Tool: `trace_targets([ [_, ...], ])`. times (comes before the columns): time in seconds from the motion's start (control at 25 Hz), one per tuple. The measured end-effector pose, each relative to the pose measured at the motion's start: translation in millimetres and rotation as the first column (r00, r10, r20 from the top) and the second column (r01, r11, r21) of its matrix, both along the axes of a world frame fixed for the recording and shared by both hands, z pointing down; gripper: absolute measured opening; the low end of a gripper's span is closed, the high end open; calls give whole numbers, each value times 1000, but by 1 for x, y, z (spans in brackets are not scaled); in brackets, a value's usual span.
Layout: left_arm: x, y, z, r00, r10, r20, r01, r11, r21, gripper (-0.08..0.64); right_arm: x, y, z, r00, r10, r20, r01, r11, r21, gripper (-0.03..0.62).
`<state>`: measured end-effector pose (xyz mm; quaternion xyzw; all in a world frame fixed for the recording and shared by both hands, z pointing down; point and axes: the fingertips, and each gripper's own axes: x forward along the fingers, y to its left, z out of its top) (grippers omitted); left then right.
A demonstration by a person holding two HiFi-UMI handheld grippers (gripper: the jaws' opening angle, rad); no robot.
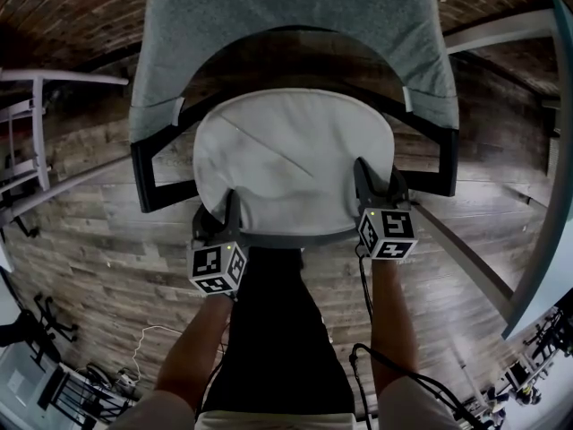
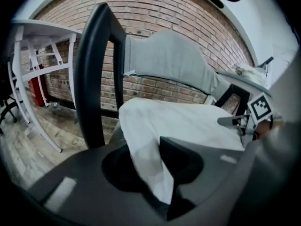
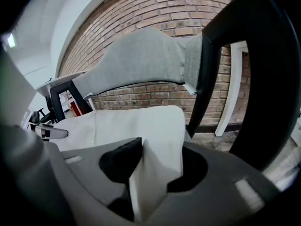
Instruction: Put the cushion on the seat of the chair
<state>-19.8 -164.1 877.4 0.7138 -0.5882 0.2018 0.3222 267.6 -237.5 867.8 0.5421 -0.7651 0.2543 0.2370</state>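
Low in the frame, left gripper (image 1: 229, 208) and right gripper (image 1: 377, 181) each pinch the near edge of the cushion (image 1: 291, 155), which lies on the seat (image 1: 295, 238) at centre. Best to let go with the 2 together and draw straight back, so it isn't dragged from the backrest (image 1: 295, 25) above.

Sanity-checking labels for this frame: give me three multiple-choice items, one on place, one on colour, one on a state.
1. Where is the cushion? A on the floor; B on the chair seat; C on a shelf.
2. Backrest cover colour? A grey; B red; C yellow.
3. Left gripper? A open, empty; B shut on the chair frame; C shut on the cushion.
Key: 1 B, it lies across the seat inside the frame; 2 A, grey fabric shows in every view; 3 C, white fabric is pinched between its fingers.
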Motion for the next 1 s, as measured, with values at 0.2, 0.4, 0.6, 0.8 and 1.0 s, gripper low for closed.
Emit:
trace_targets([
  [0.2,0,-2,-6,1000,10,6,-10,1000,-5,84,2,2,-4,999,28,-31,-27,1000,7,178],
  [0.4,-2,-2,-11,1000,-9,-5,9,1000,-5,100,9,2,-7,997,64,-34,-64,998,6,244],
  [0.6,-9,2,-17,1000,-28,-12,28,999,-18,121,9,9,-13,998,63,17,-62,998,-8,273],
  [0.8,-17,5,-14,998,-56,-36,54,998,-42,161,10,16,-18,998,68,13,-68,998,3,308],
  [1.0,-29,7,-14,998,-58,-14,57,997,-45,267,21,18,-25,992,75,-104,-69,996,57,336],
])
